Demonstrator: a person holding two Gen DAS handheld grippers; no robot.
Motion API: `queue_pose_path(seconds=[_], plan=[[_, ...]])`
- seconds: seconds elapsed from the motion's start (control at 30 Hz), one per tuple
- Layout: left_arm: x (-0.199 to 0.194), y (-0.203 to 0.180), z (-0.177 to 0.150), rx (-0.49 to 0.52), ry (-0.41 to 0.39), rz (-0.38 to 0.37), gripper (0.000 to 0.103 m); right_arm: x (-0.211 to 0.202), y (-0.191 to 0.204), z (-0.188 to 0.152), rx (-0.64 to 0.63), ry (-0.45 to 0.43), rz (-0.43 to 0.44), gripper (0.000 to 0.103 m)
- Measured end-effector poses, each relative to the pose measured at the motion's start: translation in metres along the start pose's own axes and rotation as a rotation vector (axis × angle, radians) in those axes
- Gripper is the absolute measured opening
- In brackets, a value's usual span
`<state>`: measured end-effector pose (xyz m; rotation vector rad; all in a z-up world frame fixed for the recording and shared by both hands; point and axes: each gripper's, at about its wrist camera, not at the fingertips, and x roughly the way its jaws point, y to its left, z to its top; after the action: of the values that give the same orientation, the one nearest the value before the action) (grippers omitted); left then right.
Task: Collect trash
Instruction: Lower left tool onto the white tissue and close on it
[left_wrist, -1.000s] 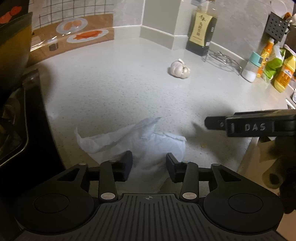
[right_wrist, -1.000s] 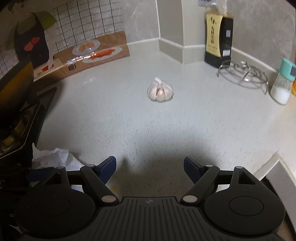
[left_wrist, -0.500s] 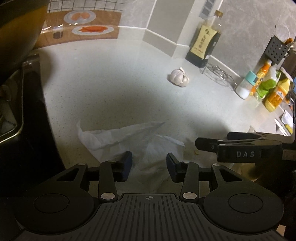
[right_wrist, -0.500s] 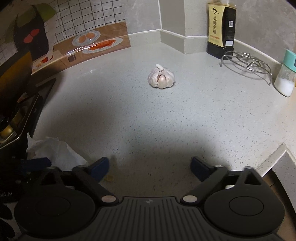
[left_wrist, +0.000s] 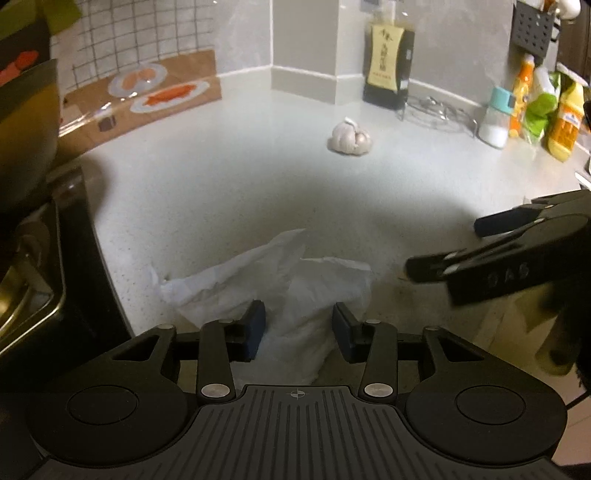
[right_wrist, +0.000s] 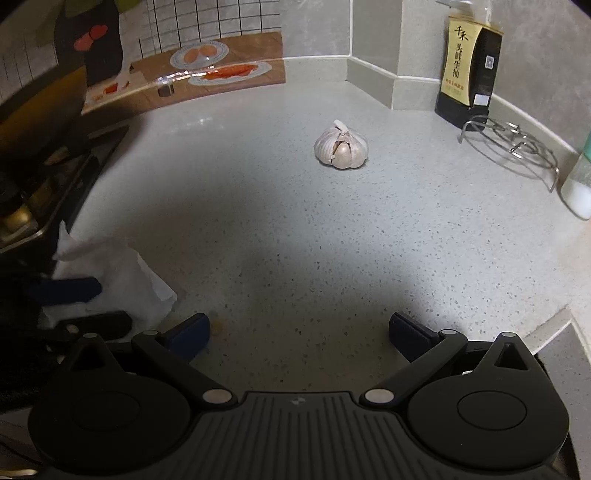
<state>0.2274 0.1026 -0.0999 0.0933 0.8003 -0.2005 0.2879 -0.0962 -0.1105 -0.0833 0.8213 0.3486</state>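
A crumpled white tissue (left_wrist: 295, 284) lies on the pale speckled counter (left_wrist: 229, 192) near its front edge, beside the stove. My left gripper (left_wrist: 299, 326) straddles the tissue's near end. Its jaws are closing with the tissue between them, and a gap still shows at the pads. In the right wrist view the tissue (right_wrist: 125, 269) and the left gripper (right_wrist: 114, 305) sit at lower left. My right gripper (right_wrist: 299, 328) stands wide open over bare counter with nothing between its fingers. It appears to the right of the tissue as the right gripper (left_wrist: 443, 245).
A garlic bulb (right_wrist: 341, 147) rests mid-counter. Against the back wall stand a dark sauce bottle (right_wrist: 469, 74), a wire trivet (right_wrist: 513, 144) and a salt shaker (left_wrist: 495, 118). Stove (left_wrist: 74, 258) and pan (left_wrist: 26, 129) border the left. The counter edge (right_wrist: 554, 325) drops off at right.
The right gripper's jaws have spread wider and it has tilted in the left view. The left gripper stays astride the tissue, its fingers barely narrower.
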Motion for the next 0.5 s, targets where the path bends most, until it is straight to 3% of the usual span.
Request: queue_pose_path(seconds=[0.03, 0.13, 0.23, 0.5], plan=[[-0.001, 0.004, 0.0, -0.022, -0.005, 0.006, 0.011, -0.002, -0.003, 0.002, 0.008, -0.014, -0.014, 0.1], [-0.004, 0.024, -0.004, -0.13, -0.019, -0.038, 0.009, -0.01, -0.01, 0.01, 0.002, -0.095, -0.065, 0.1], [-0.017, 0.031, -0.008, -0.148, -0.064, -0.023, 0.009, -0.012, -0.016, 0.031, 0.011, -0.158, -0.093, 0.1], [-0.052, 0.065, -0.01, -0.328, -0.156, -0.059, 0.009, 0.031, -0.017, 0.1, 0.067, -0.164, -0.106, 0.1]])
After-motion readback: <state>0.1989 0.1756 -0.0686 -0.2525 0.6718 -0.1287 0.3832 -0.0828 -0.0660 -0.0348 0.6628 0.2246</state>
